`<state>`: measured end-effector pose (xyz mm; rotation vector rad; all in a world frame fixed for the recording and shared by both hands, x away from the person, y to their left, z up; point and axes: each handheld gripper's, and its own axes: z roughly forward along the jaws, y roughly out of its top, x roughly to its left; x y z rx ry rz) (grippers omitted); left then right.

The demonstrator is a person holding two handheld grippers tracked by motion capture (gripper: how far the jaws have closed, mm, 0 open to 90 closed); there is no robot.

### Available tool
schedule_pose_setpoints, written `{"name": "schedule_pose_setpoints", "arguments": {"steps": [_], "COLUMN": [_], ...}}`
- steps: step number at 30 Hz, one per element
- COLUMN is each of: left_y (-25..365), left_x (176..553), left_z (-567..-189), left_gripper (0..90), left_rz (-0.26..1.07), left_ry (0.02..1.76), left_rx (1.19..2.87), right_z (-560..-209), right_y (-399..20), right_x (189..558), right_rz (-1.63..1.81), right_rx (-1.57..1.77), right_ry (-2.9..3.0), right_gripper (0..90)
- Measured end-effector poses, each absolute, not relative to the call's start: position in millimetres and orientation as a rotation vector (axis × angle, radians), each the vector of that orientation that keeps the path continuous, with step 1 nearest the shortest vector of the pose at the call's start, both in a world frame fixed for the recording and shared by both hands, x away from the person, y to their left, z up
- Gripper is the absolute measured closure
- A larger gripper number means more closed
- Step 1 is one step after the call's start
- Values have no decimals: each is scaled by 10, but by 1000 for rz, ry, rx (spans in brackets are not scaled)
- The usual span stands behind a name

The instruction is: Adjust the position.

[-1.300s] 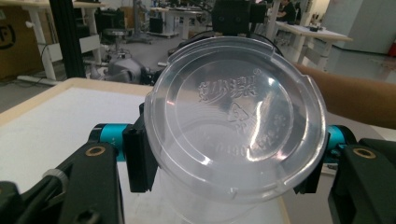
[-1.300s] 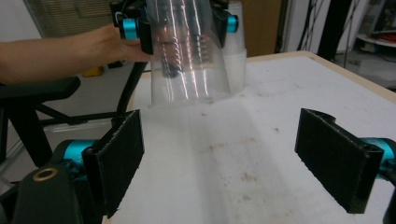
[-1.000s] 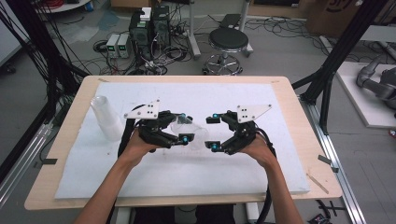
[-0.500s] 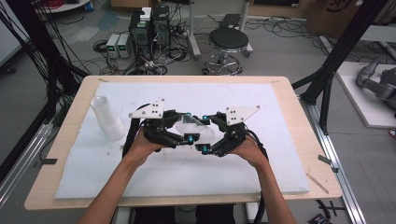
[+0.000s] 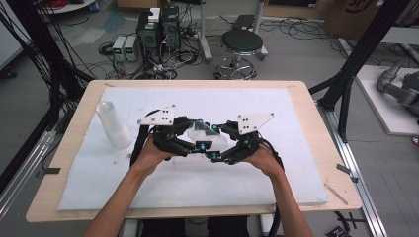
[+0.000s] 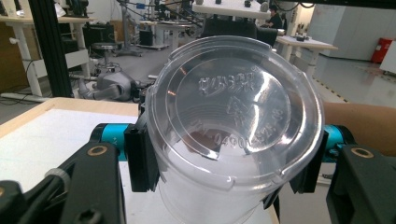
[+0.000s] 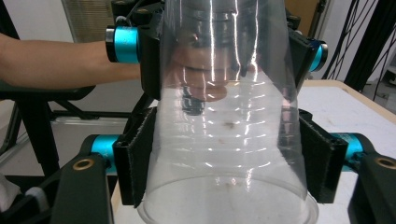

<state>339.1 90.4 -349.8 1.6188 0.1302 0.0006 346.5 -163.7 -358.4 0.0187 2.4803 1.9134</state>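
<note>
A clear plastic cup [image 5: 207, 138] hangs on its side above the white sheet at the table's middle, held from both ends. My left gripper [image 5: 199, 134] is shut on its narrow base end. In the left gripper view the embossed bottom of the cup [image 6: 233, 107] faces the camera, pinched between the left gripper [image 6: 224, 163] pads. My right gripper [image 5: 215, 143] is shut on the wider rim end. In the right gripper view the cup [image 7: 229, 130] tapers away from the right gripper [image 7: 226, 163] toward the left gripper [image 7: 224, 51], clamped farther along it.
A stack of clear cups [image 5: 112, 123] stands upright at the left of the white sheet [image 5: 296, 177]. The wooden table edge [image 5: 326, 148] frames the sheet. A stool [image 5: 241, 44] and electronics boxes [image 5: 158, 29] stand on the floor beyond the table.
The two grippers, apart a second ago, have come together at the middle. The right gripper moved left and closed on the cup that the left gripper holds.
</note>
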Motion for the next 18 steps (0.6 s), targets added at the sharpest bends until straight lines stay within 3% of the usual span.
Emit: {"name": "schedule_pose_setpoints", "arguments": {"steps": [4, 6, 8, 14, 18], "left_y": [901, 893, 903, 971, 1011], "left_x": [3386, 3374, 3368, 3338, 3308], "left_z": [-3499, -3495, -3495, -3478, -3451], "left_gripper": [368, 136, 79, 63, 63], "left_rz": [7, 31, 36, 56, 109], "left_ry": [130, 160, 179, 176, 188], "left_rx": [1622, 1625, 1632, 1655, 1779], "right_z": [-3579, -3577, -3575, -3573, -3580], "right_y": [-1648, -1651, -1663, -1686, -1688], "right_x": [3462, 3464, 3462, 3473, 3469], "right_rz": [1902, 1900, 1898, 1889, 1814], "right_rx": [13, 7, 24, 39, 61], "right_ry": [2476, 2468, 2472, 2470, 2501], "right_gripper": [324, 324, 326, 327, 332]}}
